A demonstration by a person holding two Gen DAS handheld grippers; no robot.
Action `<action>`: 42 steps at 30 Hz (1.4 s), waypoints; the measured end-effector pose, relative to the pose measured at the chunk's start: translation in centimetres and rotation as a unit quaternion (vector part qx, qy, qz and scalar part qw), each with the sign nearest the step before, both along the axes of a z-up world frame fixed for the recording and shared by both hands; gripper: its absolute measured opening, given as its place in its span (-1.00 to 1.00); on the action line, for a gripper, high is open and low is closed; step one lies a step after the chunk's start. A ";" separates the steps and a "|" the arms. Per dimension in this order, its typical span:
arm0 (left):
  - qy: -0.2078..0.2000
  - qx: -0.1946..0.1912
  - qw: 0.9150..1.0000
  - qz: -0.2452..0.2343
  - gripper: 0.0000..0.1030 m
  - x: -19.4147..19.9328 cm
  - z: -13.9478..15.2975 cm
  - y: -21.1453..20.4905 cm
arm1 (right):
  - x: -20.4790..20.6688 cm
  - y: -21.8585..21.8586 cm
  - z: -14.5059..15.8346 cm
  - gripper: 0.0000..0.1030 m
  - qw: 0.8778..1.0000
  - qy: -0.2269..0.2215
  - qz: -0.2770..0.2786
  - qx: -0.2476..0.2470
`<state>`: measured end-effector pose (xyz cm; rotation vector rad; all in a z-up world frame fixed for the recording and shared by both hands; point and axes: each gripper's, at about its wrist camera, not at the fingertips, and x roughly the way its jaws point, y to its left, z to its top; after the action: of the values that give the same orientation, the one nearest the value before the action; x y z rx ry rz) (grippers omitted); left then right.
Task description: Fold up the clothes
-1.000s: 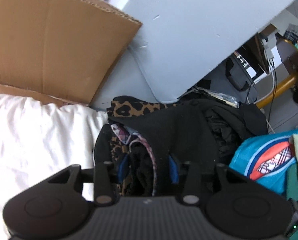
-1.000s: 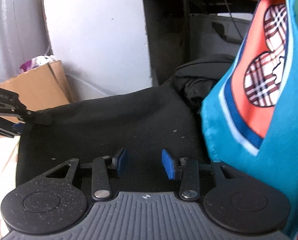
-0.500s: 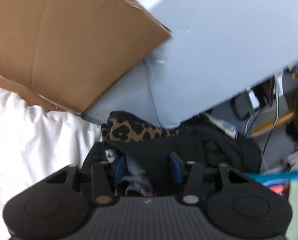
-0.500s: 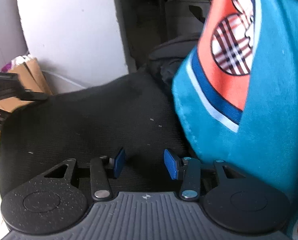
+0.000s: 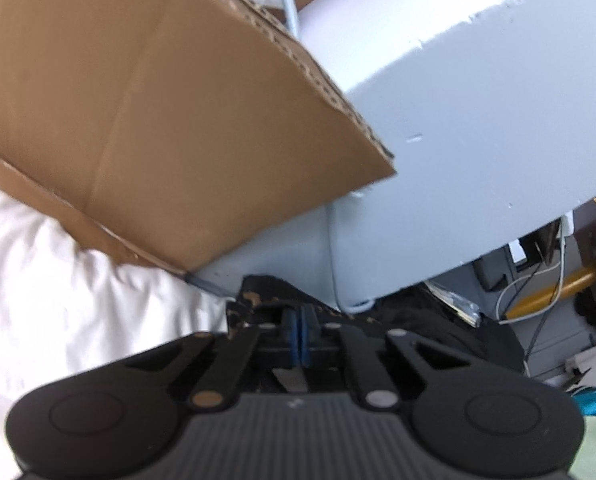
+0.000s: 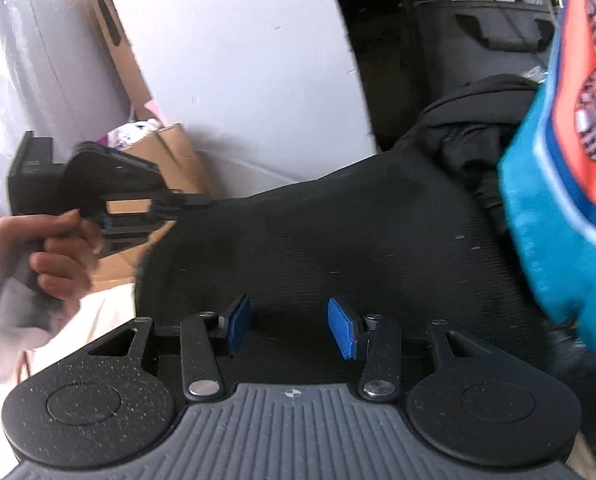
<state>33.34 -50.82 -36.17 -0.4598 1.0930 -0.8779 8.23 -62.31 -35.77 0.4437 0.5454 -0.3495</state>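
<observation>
— Fingers of the left gripper [image 5: 300, 330]: pressed together, blue pads nearly touching, clamped on an edge of the black garment [image 6: 338, 248].

— And the right gripper [image 6: 291, 330]?

— Spread wide, nothing between the pads, poised just above the near edge of the same black cloth.

— Where does that cloth lie?

— Straight ahead of the right fingers and under them, stretched from the near edge away towards the left gripper [image 6: 165, 210], seen side-on from the right wrist view with a hand [image 6: 53, 256] round its handle. Pinched corner up at the far left; rest sagging back towards the pile.

— Long axis?

— Hard to call. Broad span roughly across the right wrist view, from the pinched corner at the left to the bunched dark heap beside the blue and orange shirt [image 6: 570, 168] at the right.

— Nearer side for a second grip?

— Right one, by judgement: loose near edge directly beneath its open pads, so a short drop and a squeeze ought to do. Left already busy at the far corner.

— Anything in the way?

— Blue shirt hanging close on the right, touching or overlapping the black cloth there; risk of catching both. Cardboard box [image 5: 157, 120] and grey panel [image 5: 478, 140] just beyond the left fingers, white sheet [image 5: 57, 300] below. Leopard-print scrap [image 5: 253, 300] peeking at the left fingertips, perhaps part of another piece.
</observation>
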 end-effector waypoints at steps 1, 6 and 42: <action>-0.007 0.004 1.000 -0.002 -0.97 0.1 0.1 -0.1 | 0.2 0.4 0.0 -0.01 1.000 0.001 0.005 -0.002; -0.030 0.032 0.999 -0.007 -0.97 0.2 0.4 -0.5 | 1.3 1.5 -0.6 0.03 0.999 0.023 0.025 -0.012; -0.197 0.129 0.961 -0.148 -0.73 -11.1 3.9 -0.3 | -3.3 -1.4 -0.9 0.09 0.999 0.029 -0.035 -0.027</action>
<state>22.27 -51.13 -32.31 0.1014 0.9000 -1.0188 4.93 -63.69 -36.66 0.4017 0.5770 -0.4454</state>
